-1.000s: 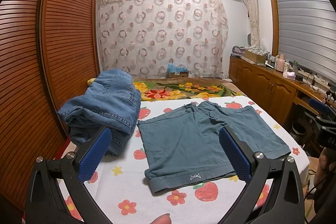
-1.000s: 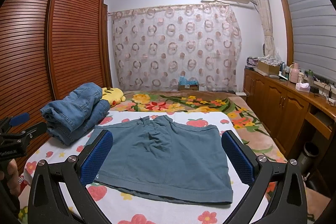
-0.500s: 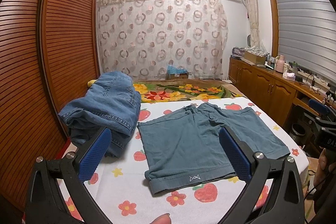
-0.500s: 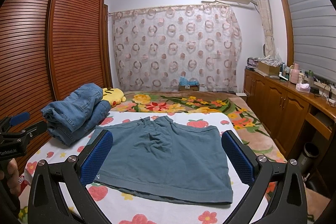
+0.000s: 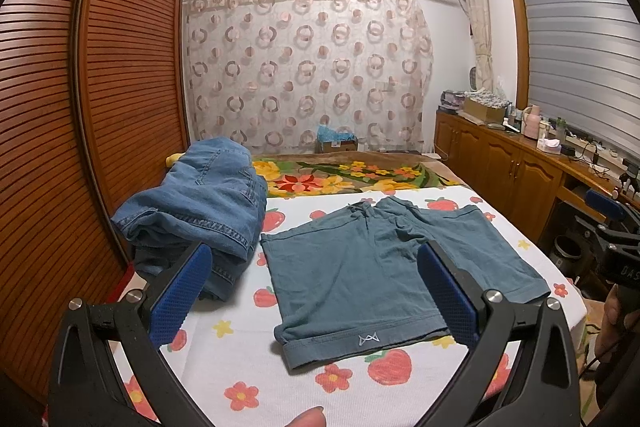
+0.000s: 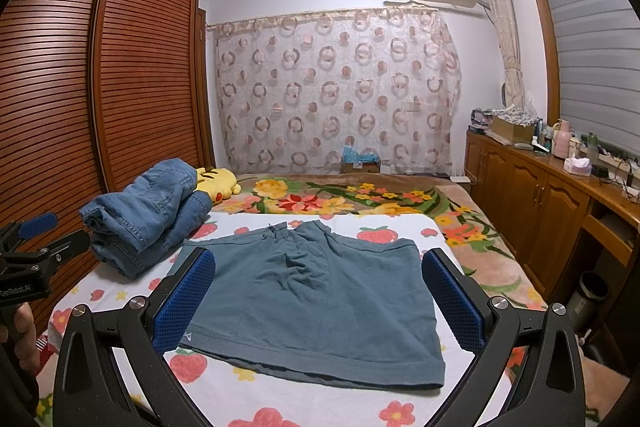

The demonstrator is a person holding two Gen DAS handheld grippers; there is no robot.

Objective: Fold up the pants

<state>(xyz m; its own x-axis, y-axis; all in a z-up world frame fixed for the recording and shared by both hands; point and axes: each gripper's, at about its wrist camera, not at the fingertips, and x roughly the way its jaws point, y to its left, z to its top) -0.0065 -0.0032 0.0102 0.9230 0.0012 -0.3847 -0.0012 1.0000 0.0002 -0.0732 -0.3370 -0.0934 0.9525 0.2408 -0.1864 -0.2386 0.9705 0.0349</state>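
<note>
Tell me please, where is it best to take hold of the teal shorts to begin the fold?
Probably the teal shorts at the two near corners of the cuffed hem, each open tool coming low from the near bed edge. They lie flat, waistband far, and the thicker cuff gives an edge to pinch.

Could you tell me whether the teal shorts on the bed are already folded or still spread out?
Spread out. The teal shorts lie flat on the strawberry sheet, both legs visible side by side and the waistband at the far end.

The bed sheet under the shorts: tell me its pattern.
White sheet printed with red strawberries and small red and yellow flowers, clearest in the left wrist view.
</note>
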